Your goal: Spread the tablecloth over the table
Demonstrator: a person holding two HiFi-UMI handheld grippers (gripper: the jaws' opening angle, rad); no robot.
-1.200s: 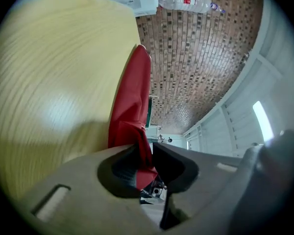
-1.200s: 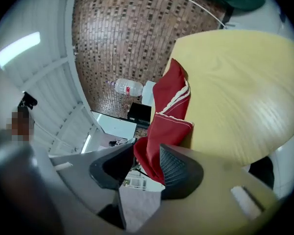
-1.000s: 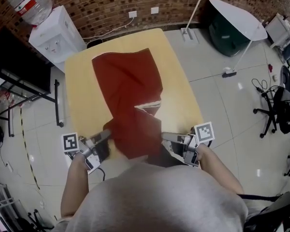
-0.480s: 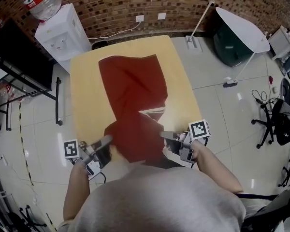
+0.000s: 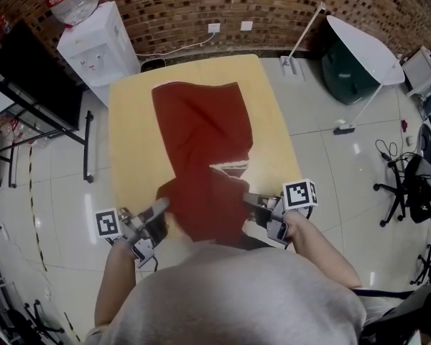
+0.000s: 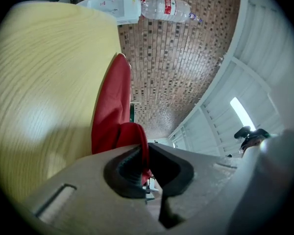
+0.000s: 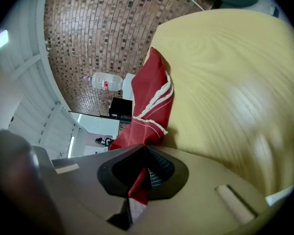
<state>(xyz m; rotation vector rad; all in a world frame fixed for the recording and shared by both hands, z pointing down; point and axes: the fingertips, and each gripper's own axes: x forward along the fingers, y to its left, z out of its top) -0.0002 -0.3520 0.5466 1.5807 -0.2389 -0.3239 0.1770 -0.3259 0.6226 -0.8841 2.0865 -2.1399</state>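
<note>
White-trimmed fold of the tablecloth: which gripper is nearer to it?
Right. The right gripper grips the tablecloth just beside the fold; the left gripper holds the opposite edge, across the cloth.

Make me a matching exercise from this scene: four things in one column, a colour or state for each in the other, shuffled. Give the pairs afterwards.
Things:
1. tablecloth
2. table
3. water dispenser
4. left gripper

Colour or state:
A. white
B. red, lying partly folded
C. jaws shut on a red fabric edge
D. pale wood

Pairs: 1-B, 2-D, 3-A, 4-C
</note>
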